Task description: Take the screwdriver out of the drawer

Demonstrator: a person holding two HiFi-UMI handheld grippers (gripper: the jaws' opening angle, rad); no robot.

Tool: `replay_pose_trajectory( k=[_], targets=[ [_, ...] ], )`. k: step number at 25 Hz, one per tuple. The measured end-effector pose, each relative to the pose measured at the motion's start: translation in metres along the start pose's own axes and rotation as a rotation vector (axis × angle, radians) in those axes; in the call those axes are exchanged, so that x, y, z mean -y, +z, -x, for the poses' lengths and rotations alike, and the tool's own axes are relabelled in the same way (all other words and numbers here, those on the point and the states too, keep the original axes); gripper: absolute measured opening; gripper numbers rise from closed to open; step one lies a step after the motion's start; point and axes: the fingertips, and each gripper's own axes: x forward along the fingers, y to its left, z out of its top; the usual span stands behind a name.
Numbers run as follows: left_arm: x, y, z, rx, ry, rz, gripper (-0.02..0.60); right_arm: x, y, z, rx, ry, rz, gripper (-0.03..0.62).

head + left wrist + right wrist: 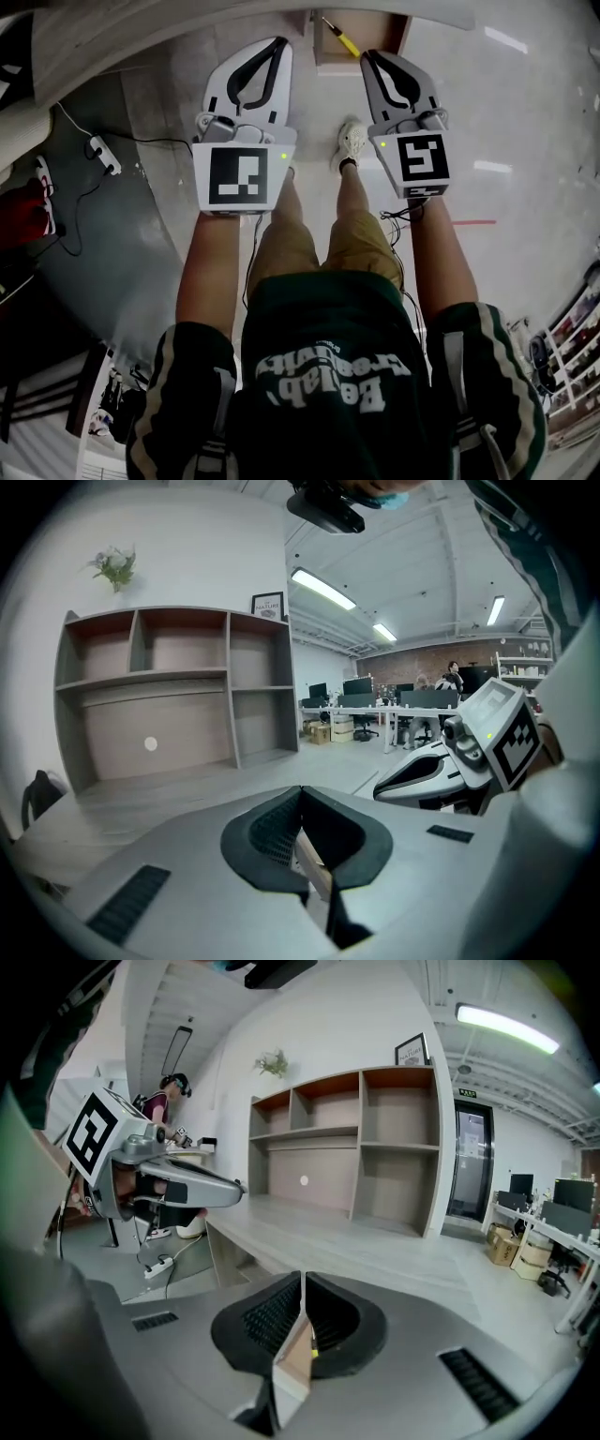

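- Close before the person, left gripper [278,44] and right gripper [367,56] hung side by side, jaws pressed together on nothing, apparently poised before a reach.
- Just past their tips, the yellow screwdriver [340,36] lay in the open drawer [386,30].

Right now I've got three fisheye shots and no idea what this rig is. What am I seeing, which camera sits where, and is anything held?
There is no robot here. A person stands holding a two-jaw gripper in each hand. The head view comes from a camera on the person's head, looking steeply down: the left gripper, the right gripper, and legs and a shoe below. The marker cubes are part of the grippers. Just beyond the tips is an open drawer with a yellow-handled screwdriver inside. The other two pictures come from cameras riding on each gripper, looking along its jaws toward a desk with a shelf unit. Both pairs of jaws are closed together, holding nothing.
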Motion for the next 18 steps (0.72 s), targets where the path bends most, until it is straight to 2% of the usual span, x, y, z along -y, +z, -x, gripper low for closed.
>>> replay_pose_trajectory(
  k=[3, 5, 8, 11, 18],
  targets=[
    [0.004, -0.018, -0.014, 0.003, -0.012, 0.028, 0.017, 0.006, -0.023, -0.016, -0.024, 0.0, 0.023, 0.037],
    [0.01, -0.029, -0.022, 0.001, -0.025, 0.019, 0.018, 0.01, -0.04, -0.025, -0.044, -0.004, 0.036, 0.037],
    [0.018, -0.047, -0.032, -0.013, -0.029, 0.005, 0.018, 0.017, -0.069, -0.041, -0.077, -0.005, 0.013, 0.037],
    [0.022, -0.064, -0.044, -0.032, -0.041, 0.024, 0.018, 0.022, -0.089, -0.055, -0.096, 0.0, -0.001, 0.037],
    [0.018, -0.1, -0.077, -0.045, -0.049, 0.049, 0.017, 0.023, -0.145, -0.106, -0.167, 0.003, 0.073, 0.056]
  ],
)
